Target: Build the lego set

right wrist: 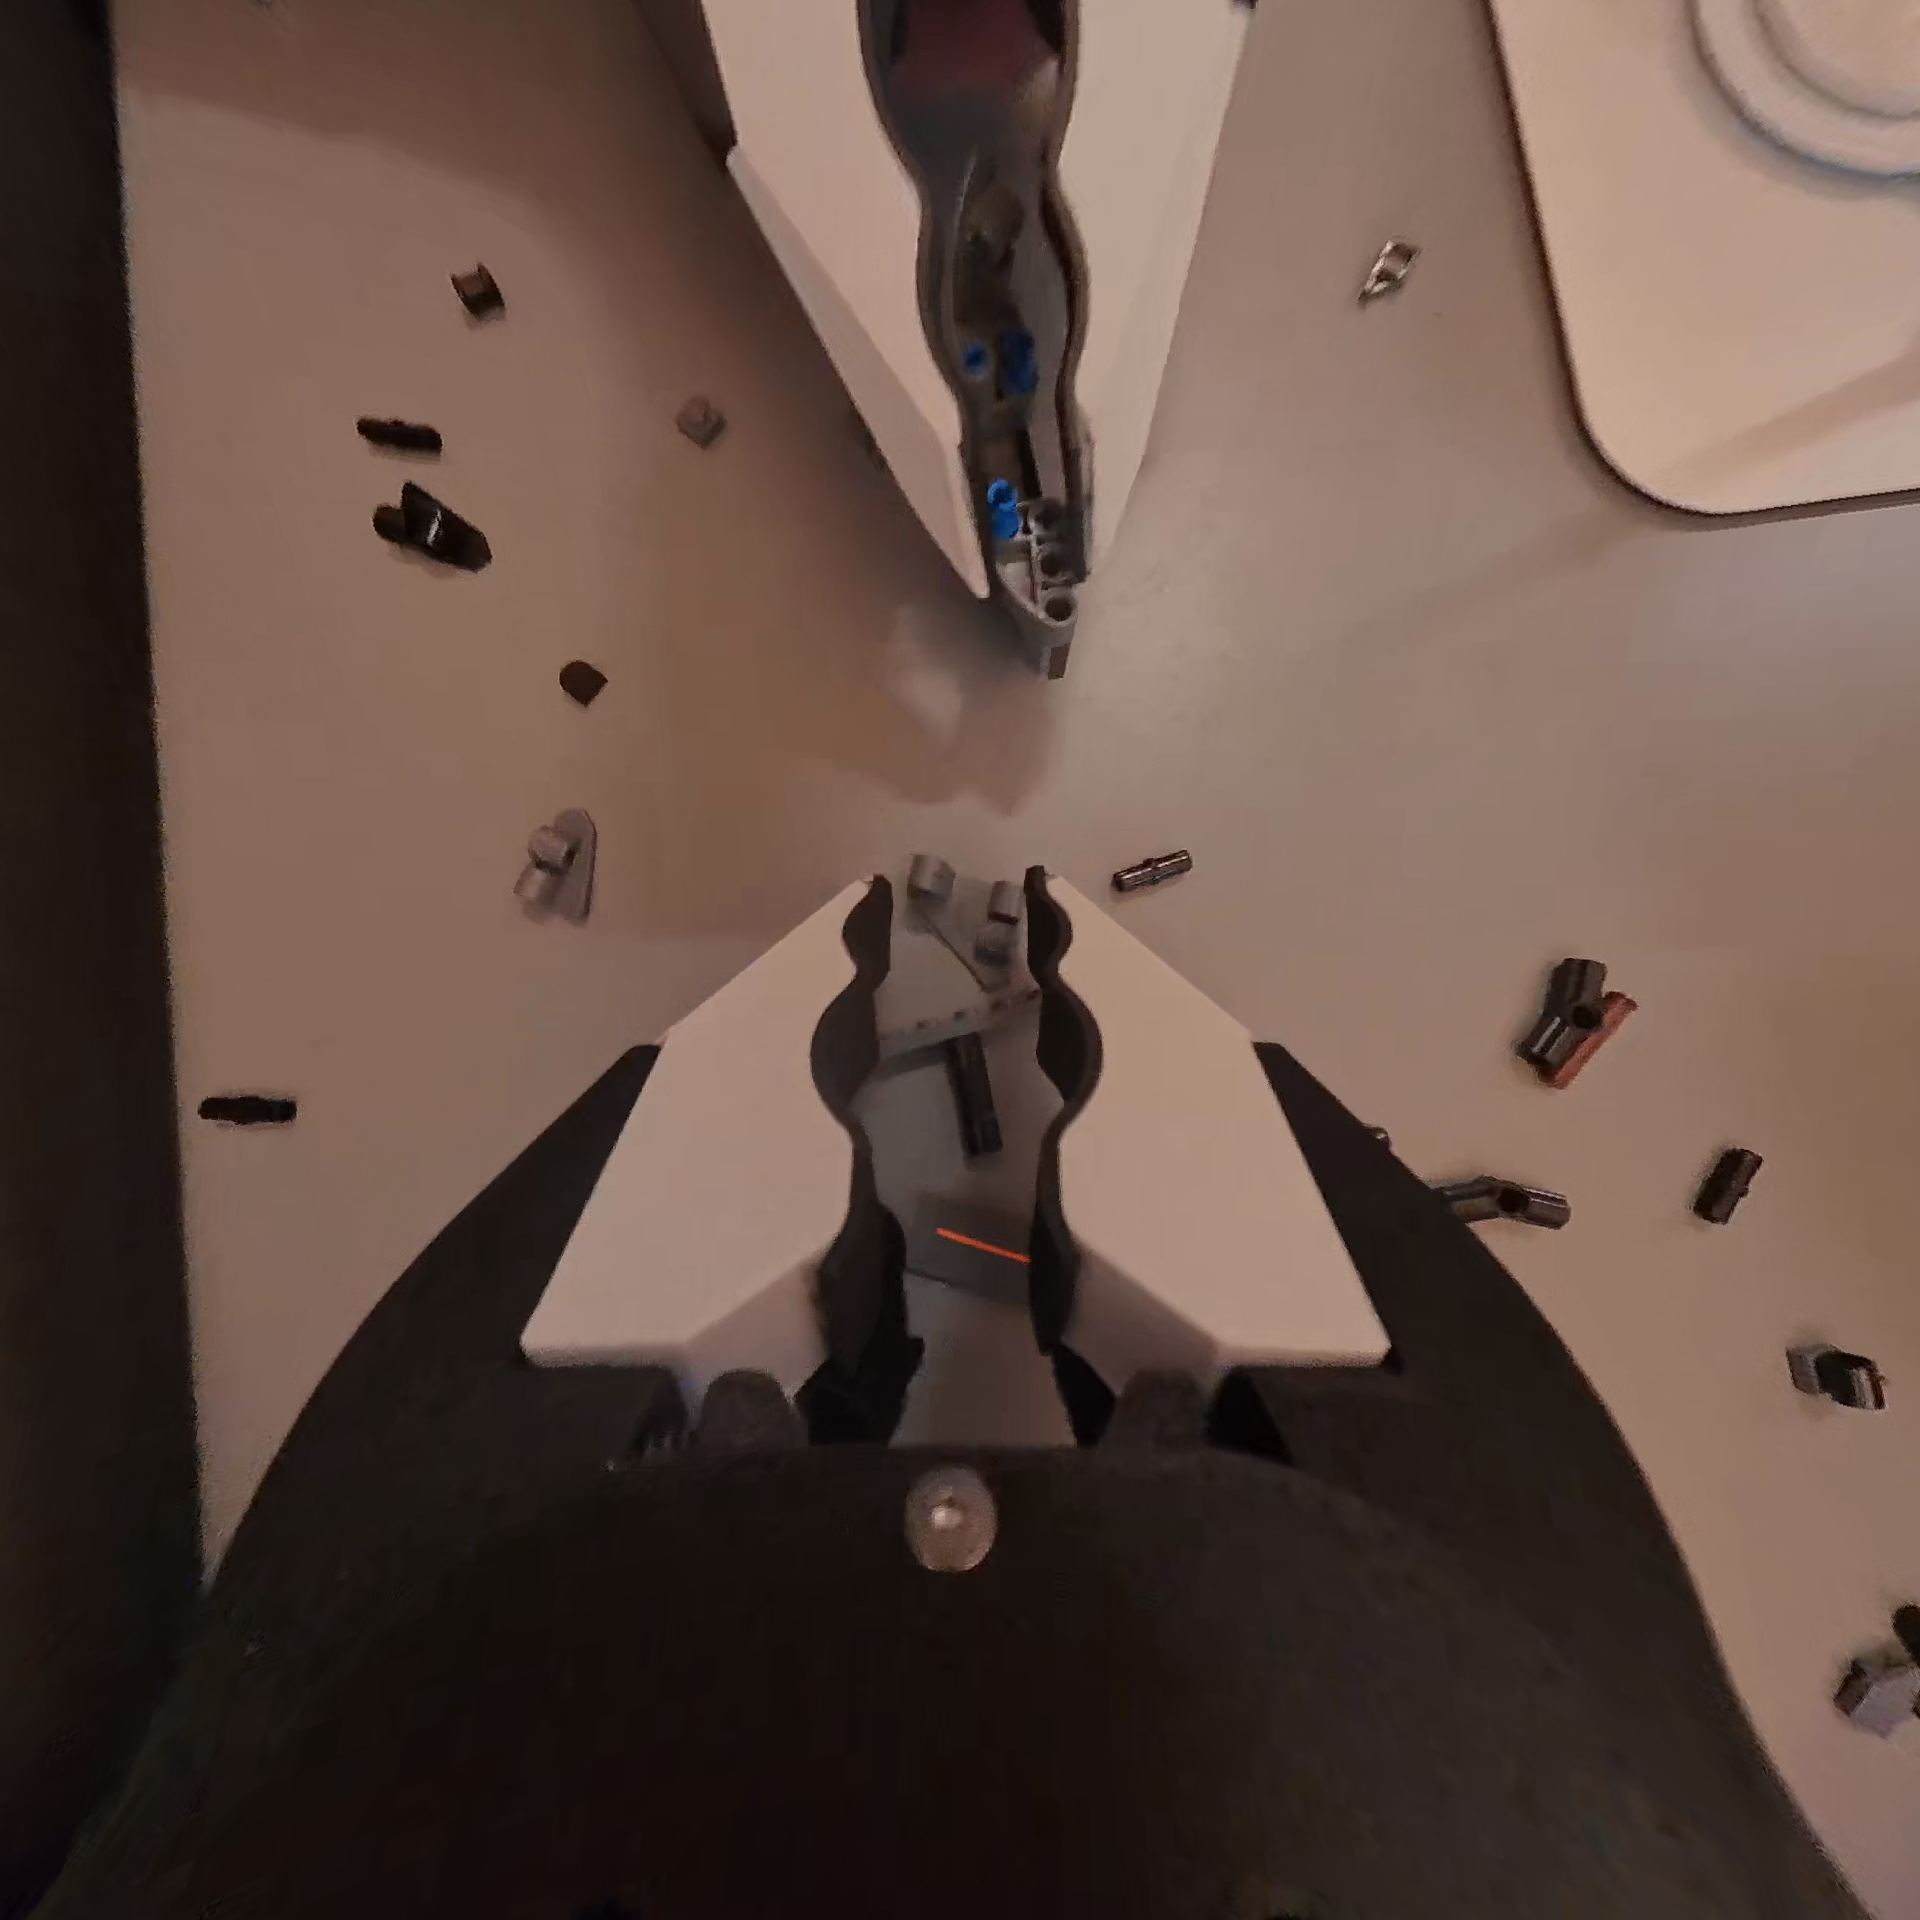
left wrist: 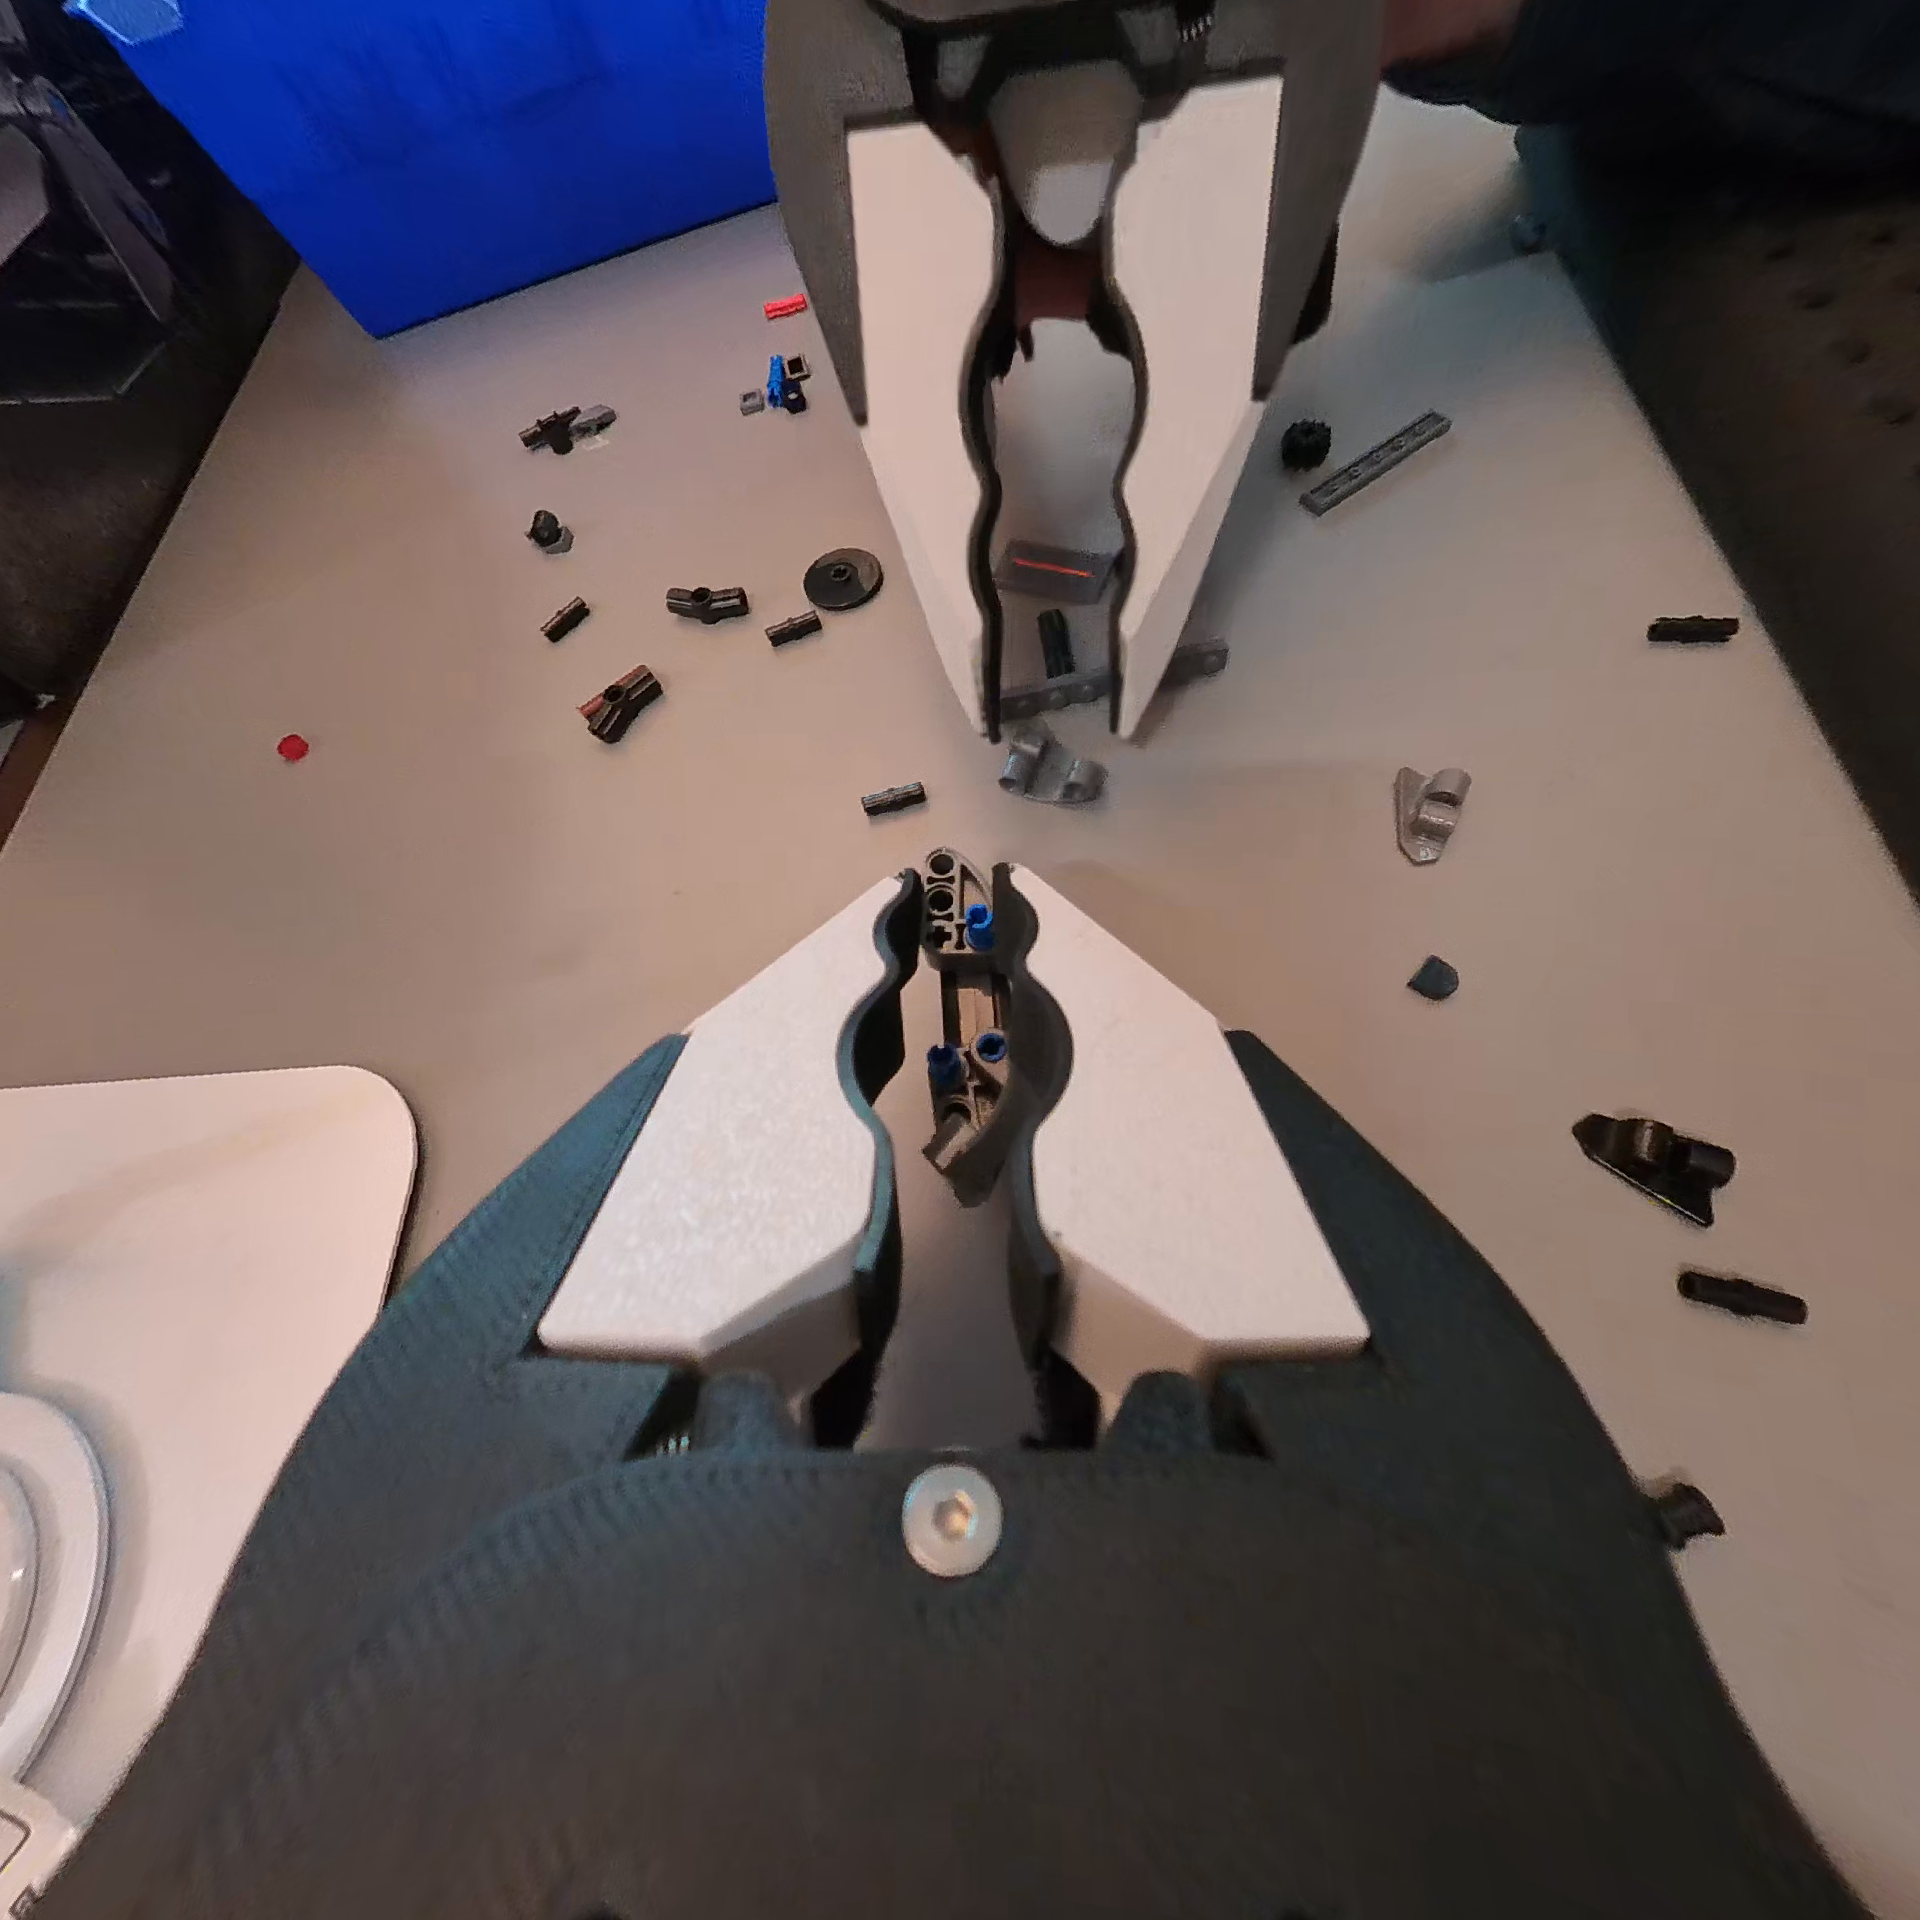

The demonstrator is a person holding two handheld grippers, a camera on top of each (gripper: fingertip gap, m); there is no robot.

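A dark grey curved lego beam (left wrist: pixel 961 1023) studded with blue pins (left wrist: pixel 977 925) sits upright, clamped in the left gripper (left wrist: pixel 948 883). Loose black and grey lego pieces (left wrist: pixel 707 601) lie scattered across the white table (left wrist: pixel 416 883).

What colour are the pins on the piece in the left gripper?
Blue pins, on a dark grey piece; clearest in left wrist view.

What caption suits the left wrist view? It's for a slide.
Left gripper clamps a grey beam with blue pins; right gripper hovers opposite.

loose pieces (left wrist: pixel 707 601) on table (left wrist: pixel 312 883)
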